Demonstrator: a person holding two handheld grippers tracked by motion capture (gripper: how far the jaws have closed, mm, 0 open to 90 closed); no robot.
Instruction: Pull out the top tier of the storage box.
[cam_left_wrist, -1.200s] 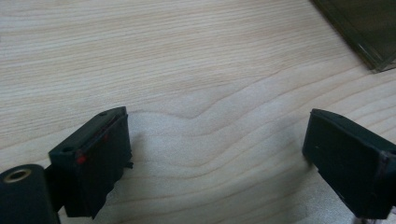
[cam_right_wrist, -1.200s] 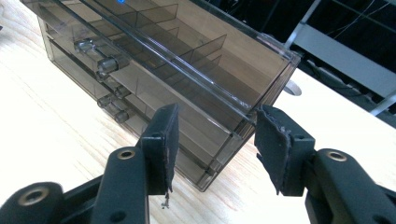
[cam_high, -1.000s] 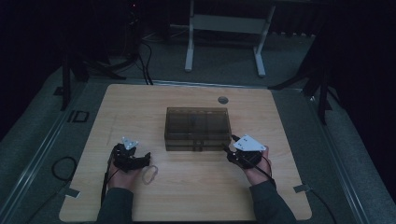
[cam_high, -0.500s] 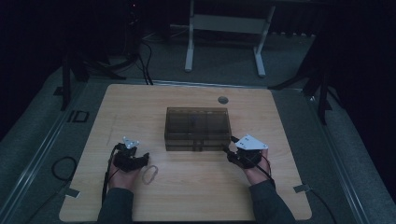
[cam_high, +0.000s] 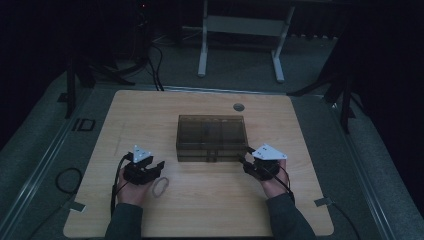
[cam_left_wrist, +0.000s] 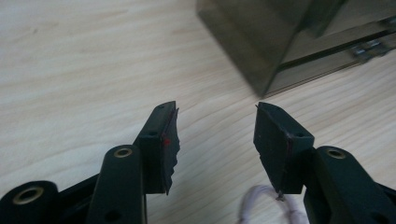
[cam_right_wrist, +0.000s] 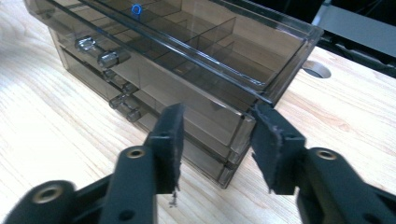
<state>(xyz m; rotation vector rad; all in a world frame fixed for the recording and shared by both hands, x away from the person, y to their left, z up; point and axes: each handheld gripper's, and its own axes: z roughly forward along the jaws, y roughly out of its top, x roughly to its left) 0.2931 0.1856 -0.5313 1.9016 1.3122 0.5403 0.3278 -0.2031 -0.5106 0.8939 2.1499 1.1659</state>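
In the high view, a smoke-tinted clear plastic drawer box (cam_high: 210, 138) is seen at the middle of a light wooden table (cam_high: 200, 210). The left gripper (cam_high: 156, 167) is held near the table's front left, with a small pale pink looped hair tie (cam_high: 160, 186) lying on the wood just beside it. The right gripper (cam_high: 243, 162) is held at the box's front right corner.

In the left gripper view, the jaws are shown partly open with nothing between them; they have just been closing. The hair tie (cam_left_wrist: 268, 205) is glimpsed low, under the right-hand jaw, so it could be missed or flicked aside if the closing is finished here.

In the right gripper view, the jaws are set partly open astride the box corner (cam_right_wrist: 243, 126), also just narrowed. Whether the pads touch cannot be told. Should that corner be pinched off-centre, the light box could be skewed or slid.
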